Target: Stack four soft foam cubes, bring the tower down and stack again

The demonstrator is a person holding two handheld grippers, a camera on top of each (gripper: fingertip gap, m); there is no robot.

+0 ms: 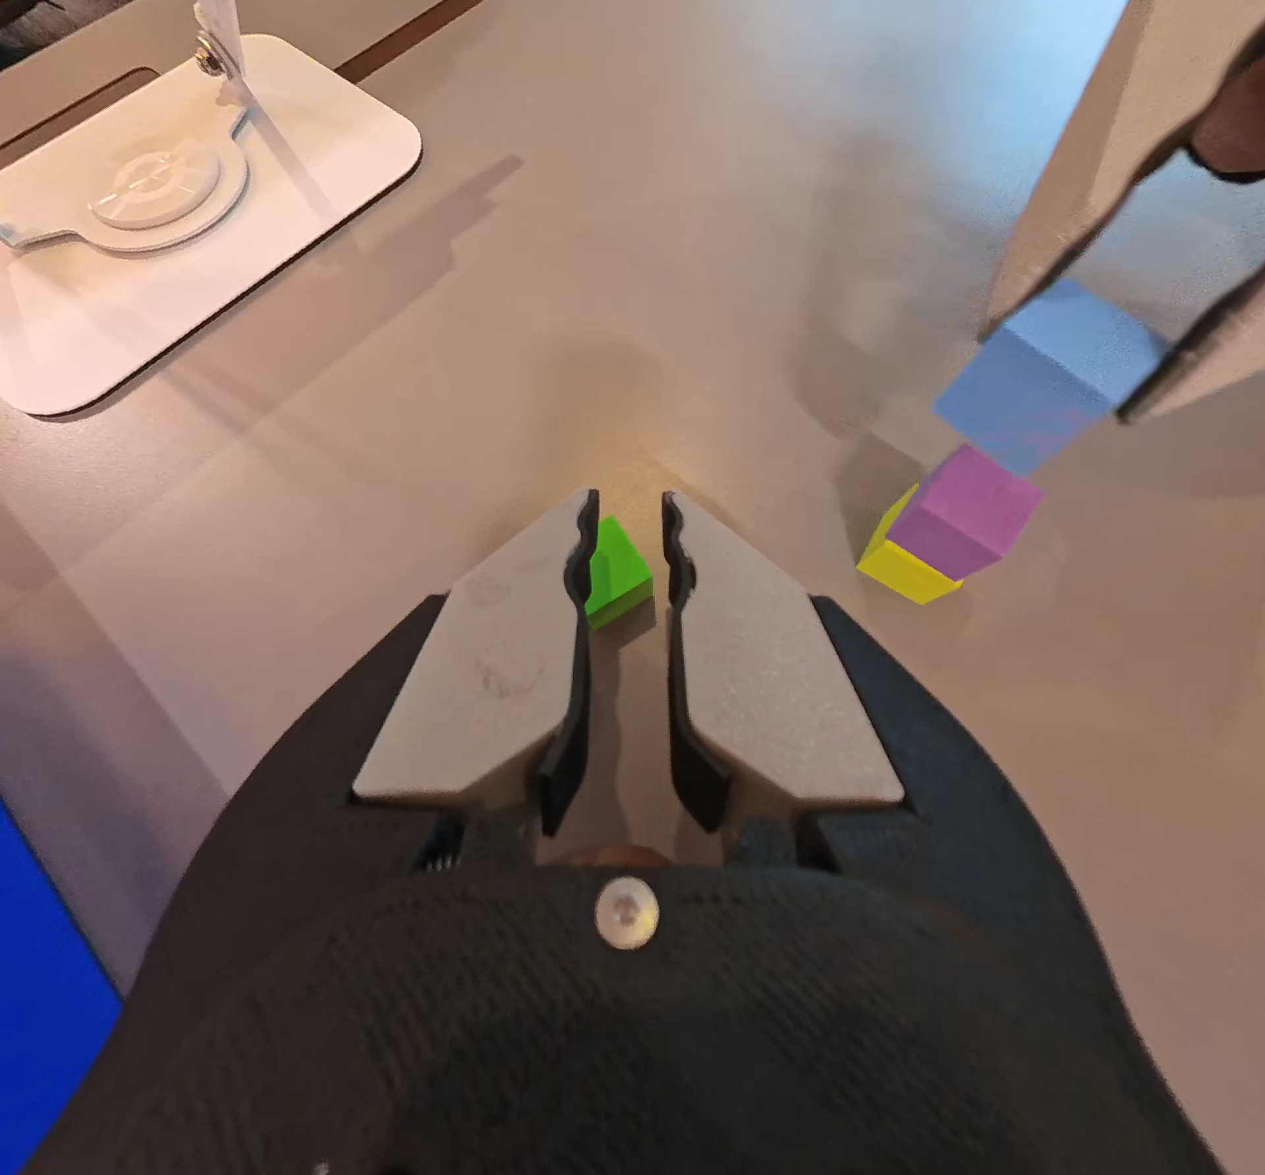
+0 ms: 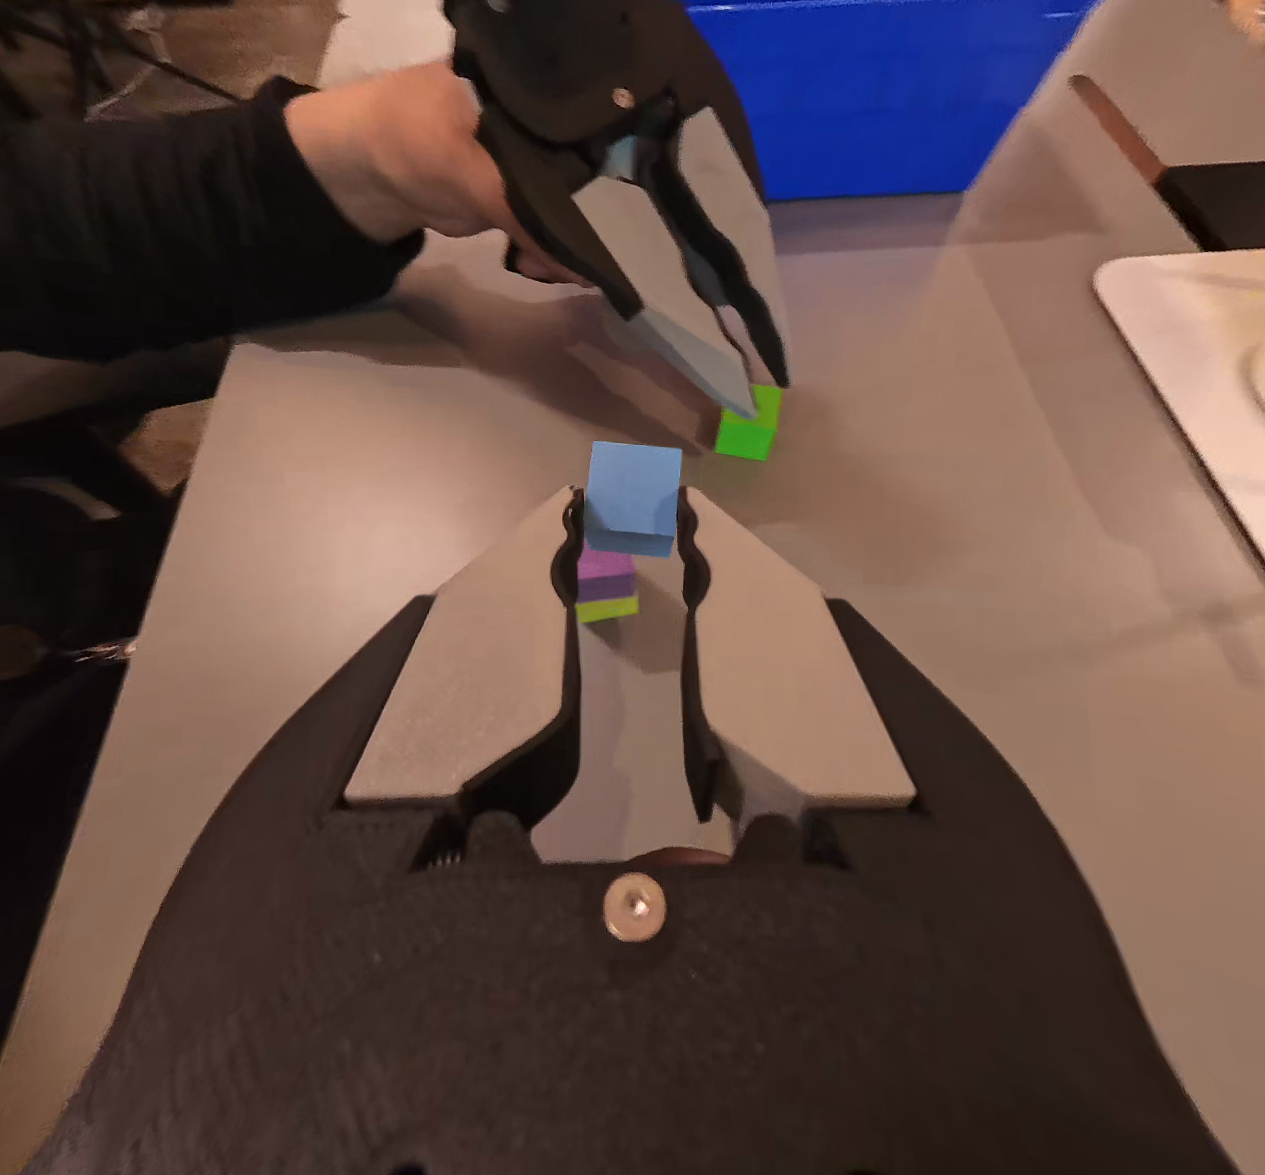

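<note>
My right gripper [image 2: 628, 492] is shut on a light blue foam cube [image 2: 633, 506] and holds it in the air just above a purple cube [image 2: 606, 574], which sits on a yellow cube [image 2: 609, 608]. The left wrist view shows the same: the blue cube [image 1: 1047, 382] is pinched above the purple cube [image 1: 965, 512] and the yellow cube [image 1: 903, 571]. My left gripper [image 1: 630, 499] is narrowly open, its tips just over a green cube [image 1: 616, 567] that rests on the table. There is a gap between the green cube and the right pad. The green cube also shows in the right wrist view [image 2: 749, 434].
A blue bin [image 2: 855, 81] stands at the table's far side. A white stand base [image 1: 205, 218] lies to the left of the left gripper. A person's hand and dark sleeve [image 2: 397, 163] hold the left gripper. The grey table [image 1: 684, 252] carries everything. My right fingertips sit around 10 cm from my left ones.
</note>
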